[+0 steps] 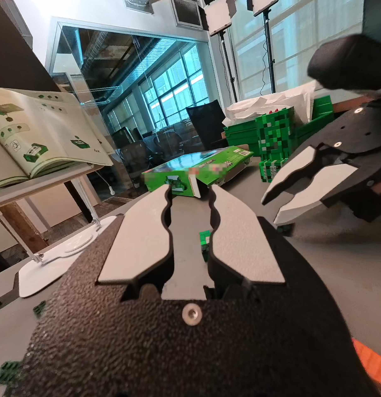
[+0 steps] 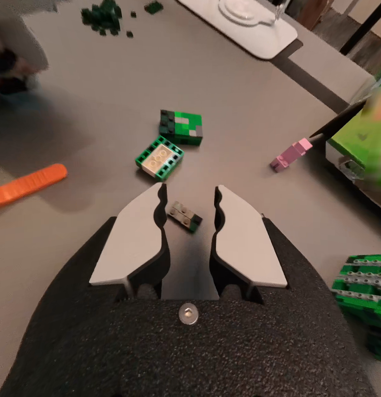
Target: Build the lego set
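Pink brick figure (image 2: 291,155), right-view only

2 green block sub-builds (image 2: 173,146) touching mid-surface; small grey-green piece (image 2: 185,216) lies flat nearby; tall green figure (image 1: 271,137) upright.

From the left wrist view we look low and nearly level across the grey table (image 1: 314,279) toward the windows, while the right wrist view looks steeply down, close above that same table.
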Demonstrator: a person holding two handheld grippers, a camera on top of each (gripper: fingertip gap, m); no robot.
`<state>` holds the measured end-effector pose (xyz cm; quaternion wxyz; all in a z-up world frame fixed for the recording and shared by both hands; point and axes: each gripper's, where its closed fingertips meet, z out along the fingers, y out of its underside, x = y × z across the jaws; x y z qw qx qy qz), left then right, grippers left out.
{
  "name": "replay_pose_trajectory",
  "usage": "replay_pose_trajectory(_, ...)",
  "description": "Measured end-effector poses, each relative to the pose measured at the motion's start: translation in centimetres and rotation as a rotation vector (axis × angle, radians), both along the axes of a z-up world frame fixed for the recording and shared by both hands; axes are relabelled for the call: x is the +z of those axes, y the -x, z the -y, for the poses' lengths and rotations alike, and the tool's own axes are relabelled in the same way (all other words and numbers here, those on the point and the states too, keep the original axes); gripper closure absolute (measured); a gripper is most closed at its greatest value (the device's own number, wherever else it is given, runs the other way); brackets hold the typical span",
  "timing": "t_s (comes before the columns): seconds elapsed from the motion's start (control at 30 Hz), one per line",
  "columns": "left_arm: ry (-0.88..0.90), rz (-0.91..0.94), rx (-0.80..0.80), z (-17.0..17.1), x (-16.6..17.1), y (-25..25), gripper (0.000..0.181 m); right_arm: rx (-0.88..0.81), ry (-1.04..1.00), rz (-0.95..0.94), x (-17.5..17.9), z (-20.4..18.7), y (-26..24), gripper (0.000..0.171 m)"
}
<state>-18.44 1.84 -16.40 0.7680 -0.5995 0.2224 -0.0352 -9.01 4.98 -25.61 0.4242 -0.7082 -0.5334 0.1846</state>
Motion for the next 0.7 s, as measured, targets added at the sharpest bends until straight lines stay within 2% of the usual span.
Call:
replay_pose_trajectory(0.13, -0.007, -0.001, 0.015, 0.0, 0.1, 0.4, 0.149, -0.059, 0.098, -0.031, -0.2, 2.5, 2.4, 0.132)
replay_pose_trajectory(0.23, -0.005, -0.003, 0.022, 0.0, 0.0, 0.6, 0.149, -0.135, 0.082, 0.057, -1.4, 2.3, 3.4, 0.117)
replay_pose_trajectory(0.43, -0.03, -0.098, 0.022, 0.2, -0.2, 0.6, 0.148, -0.17, 0.091, 0.147, -2.6, 1.6, 4.1, 0.133)
replay_pose_trajectory(0.53, -0.066, -0.19, -0.008, 0.6, -0.4, 0.1, 0.146, -0.165, 0.112, 0.131, -2.3, 1.3, 3.8, 0.134)
replay_pose_trajectory(0.6, -0.092, -0.279, -0.037, 0.9, -0.8, -0.5, 0.144, -0.106, 0.152, 0.04, -1.1, 1.6, 4.0, 0.134)
replay_pose_trajectory(0.7, -0.093, -0.455, -0.104, 1.2, -2.5, -2.2, 0.122, 0.152, 0.408, -0.194, 2.0, 5.0, 5.3, 0.135)
